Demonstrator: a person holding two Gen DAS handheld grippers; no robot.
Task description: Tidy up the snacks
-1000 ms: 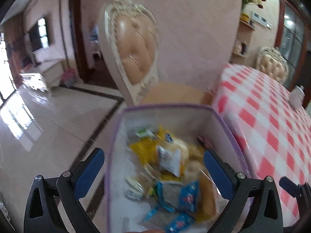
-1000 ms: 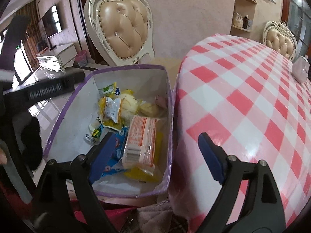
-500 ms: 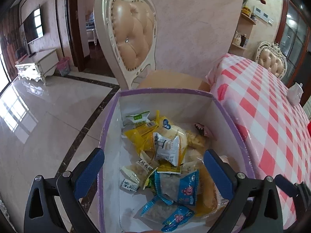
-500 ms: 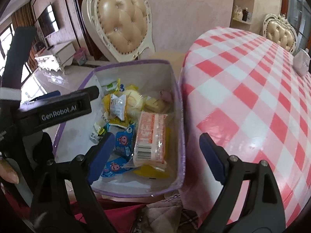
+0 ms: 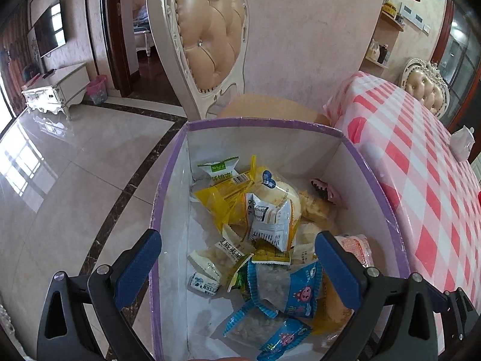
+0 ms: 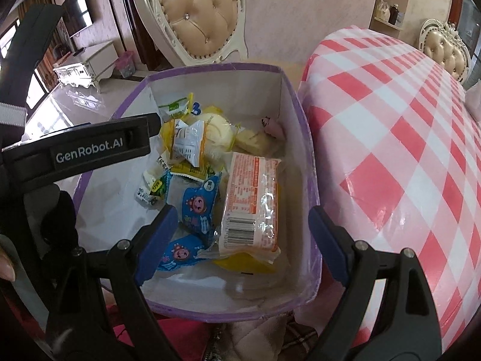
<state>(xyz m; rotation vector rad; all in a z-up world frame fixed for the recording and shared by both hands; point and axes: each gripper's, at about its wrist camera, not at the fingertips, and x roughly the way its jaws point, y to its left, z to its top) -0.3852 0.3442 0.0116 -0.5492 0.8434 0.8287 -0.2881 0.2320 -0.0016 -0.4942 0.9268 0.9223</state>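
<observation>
Right wrist: one purple-rimmed box (image 6: 296, 114), two blue packets (image 6: 197, 203), one orange pack (image 6: 251, 201).

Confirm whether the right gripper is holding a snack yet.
No: the right gripper hangs open above the purple-rimmed box, with the orange packet lying loose below it.

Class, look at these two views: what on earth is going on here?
A person holds two grippers over a purple-rimmed box full of wrapped snacks, beside a table with a red checked cloth. Both the left gripper and the right gripper are open and grip nothing. An orange packet and blue packets lie inside the box. No snack has been picked up yet.
</observation>
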